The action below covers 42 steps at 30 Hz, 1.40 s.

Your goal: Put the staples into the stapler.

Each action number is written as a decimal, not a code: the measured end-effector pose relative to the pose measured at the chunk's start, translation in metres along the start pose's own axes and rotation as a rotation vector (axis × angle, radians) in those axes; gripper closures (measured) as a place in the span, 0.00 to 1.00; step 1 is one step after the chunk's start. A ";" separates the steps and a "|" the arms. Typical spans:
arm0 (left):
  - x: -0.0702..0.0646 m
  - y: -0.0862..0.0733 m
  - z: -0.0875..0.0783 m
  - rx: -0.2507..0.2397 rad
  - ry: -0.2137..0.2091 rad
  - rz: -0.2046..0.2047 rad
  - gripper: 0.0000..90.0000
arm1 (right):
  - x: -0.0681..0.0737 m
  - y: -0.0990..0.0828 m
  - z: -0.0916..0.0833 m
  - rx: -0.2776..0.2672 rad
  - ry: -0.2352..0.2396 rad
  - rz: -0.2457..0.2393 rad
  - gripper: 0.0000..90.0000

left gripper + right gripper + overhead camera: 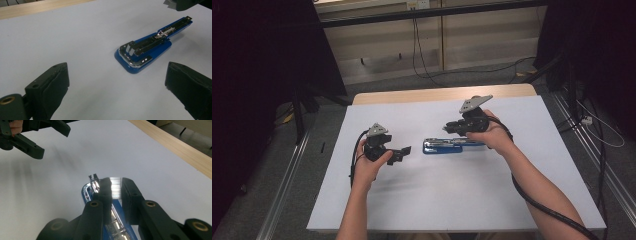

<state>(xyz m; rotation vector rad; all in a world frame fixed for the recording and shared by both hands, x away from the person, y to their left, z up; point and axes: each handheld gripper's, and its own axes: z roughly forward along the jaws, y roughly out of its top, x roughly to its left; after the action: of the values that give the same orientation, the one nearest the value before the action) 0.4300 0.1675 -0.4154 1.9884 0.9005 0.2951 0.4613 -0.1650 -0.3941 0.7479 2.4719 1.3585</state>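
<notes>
I have my right gripper (115,192) clenched on a strip of shiny staples (115,187), the pads pinching it just above the blue stapler (443,146), which lies opened flat on the white table (462,200) directly beneath those jaws. My left gripper (117,82) is released, its jaws spread wide with nothing between them; the stapler's rounded front end sits a little ahead of them, apart from both pads, with its long arm running away toward my right hand (496,136).
</notes>
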 end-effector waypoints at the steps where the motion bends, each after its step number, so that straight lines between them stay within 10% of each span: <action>1: 0.000 0.000 0.000 0.000 0.001 0.001 0.06 | 0.000 0.000 0.000 -0.001 0.002 0.001 0.88; 42: 0.001 0.000 -0.002 -0.011 -0.001 -0.008 0.06 | 0.002 0.012 0.018 0.004 0.058 -0.031 0.88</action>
<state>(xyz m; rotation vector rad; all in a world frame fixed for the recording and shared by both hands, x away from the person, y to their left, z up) 0.4298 0.1693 -0.4147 1.9743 0.9041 0.2942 0.4708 -0.1455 -0.3943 0.6783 2.5205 1.3832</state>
